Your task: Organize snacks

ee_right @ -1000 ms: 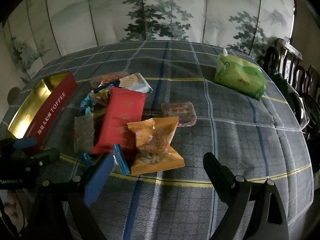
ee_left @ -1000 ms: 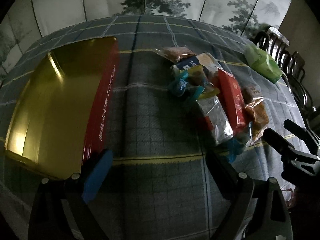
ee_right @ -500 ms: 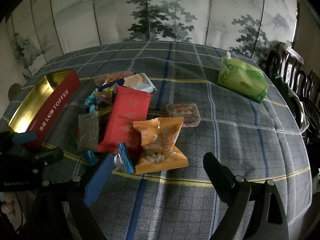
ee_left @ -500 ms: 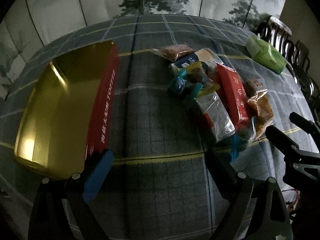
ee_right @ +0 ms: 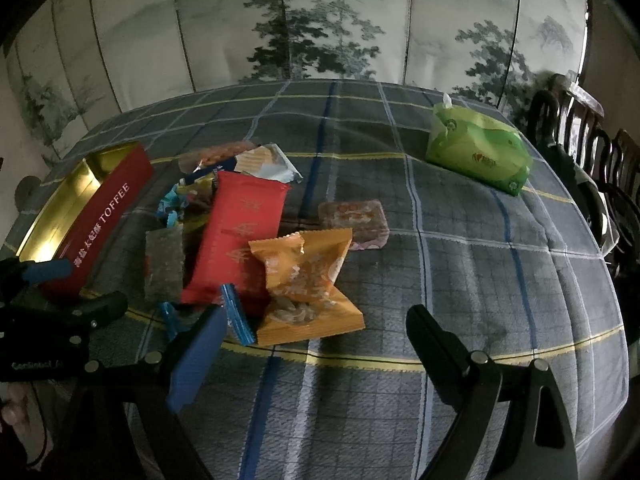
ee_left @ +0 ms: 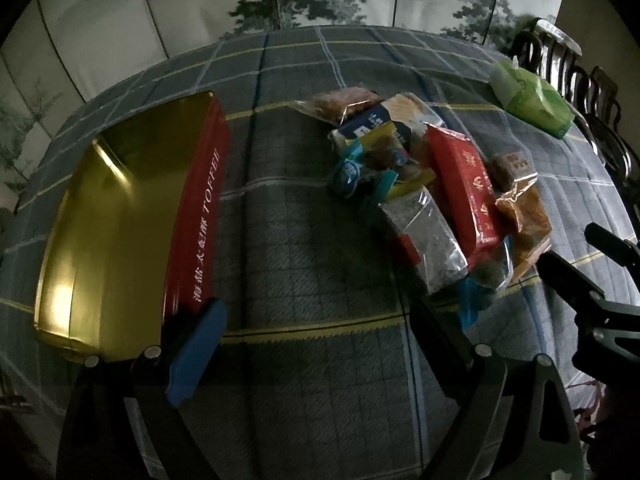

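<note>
Right wrist view: your right gripper [ee_right: 312, 336] hung wide, empty, near orange packet [ee_right: 306, 284]; straddling its middle looked best; left gripper [ee_left: 316, 332] wide too.

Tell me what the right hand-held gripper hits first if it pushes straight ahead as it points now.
Probably the orange snack packet. It lies nearest ahead of the open right hand-held gripper, slightly toward its blue-padded finger. The right half of the gap faces bare tablecloth. Depth is hard to judge.
</note>
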The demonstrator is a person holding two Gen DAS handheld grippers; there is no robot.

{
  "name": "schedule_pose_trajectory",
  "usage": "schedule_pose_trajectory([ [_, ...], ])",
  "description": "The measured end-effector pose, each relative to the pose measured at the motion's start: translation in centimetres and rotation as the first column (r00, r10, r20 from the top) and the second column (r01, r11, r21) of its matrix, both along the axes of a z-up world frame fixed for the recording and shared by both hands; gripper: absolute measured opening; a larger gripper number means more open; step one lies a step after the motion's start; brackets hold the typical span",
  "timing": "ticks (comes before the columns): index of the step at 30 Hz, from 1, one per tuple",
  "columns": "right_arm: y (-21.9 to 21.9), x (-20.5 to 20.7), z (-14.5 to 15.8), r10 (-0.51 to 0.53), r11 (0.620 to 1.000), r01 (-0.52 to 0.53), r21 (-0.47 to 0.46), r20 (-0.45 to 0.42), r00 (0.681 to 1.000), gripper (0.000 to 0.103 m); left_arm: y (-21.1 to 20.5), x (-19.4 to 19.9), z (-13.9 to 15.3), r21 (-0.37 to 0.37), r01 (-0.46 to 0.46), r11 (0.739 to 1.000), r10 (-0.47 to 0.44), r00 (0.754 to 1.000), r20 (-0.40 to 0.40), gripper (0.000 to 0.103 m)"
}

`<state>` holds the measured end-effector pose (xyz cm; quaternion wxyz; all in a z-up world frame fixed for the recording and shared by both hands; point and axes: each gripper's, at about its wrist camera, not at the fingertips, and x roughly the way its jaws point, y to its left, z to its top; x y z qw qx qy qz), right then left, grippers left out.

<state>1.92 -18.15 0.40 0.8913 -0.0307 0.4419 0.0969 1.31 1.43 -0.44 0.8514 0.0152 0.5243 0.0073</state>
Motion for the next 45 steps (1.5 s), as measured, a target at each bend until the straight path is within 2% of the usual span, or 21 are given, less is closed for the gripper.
schedule_pose_trajectory([
  [24, -0.4, 0.9, -0.1, 0.023, 0.999, -0.022, -0.026, 0.023, 0.999, 0.092, 0.2, 1.0, -1.1, 0.021, -0.014, 1.0, 0.015, 0.999, -0.042, 0.09],
  [28, -0.5, 1.2, -0.3, 0.043, 0.999, -0.042, -0.028, 0.007, 0.999, 0.081, 0.2, 0.9, -1.0, 0.018, -0.017, 1.0, 0.018, 0.999, -0.039, 0.09],
  [34, -0.8, 1.7, -0.7, 0.054, 0.998, -0.054, -0.02, -0.014, 0.998, 0.073, 0.2, 1.0, -0.8, 0.017, -0.018, 1.0, 0.018, 0.999, -0.039, 0.09],
  [43, 0.0, 3.1, -1.6, 0.076, 0.997, -0.076, 0.016, -0.053, 0.996, 0.072, 0.1, 1.6, -0.5, 0.008, -0.033, 0.999, 0.033, 0.999, -0.04, 0.088],
  [45, 0.0, 3.3, -1.8, 0.078, 0.997, -0.076, 0.023, -0.061, 0.995, 0.067, 0.2, 1.8, -0.4, -0.001, -0.038, 0.999, 0.037, 0.998, -0.047, 0.088],
])
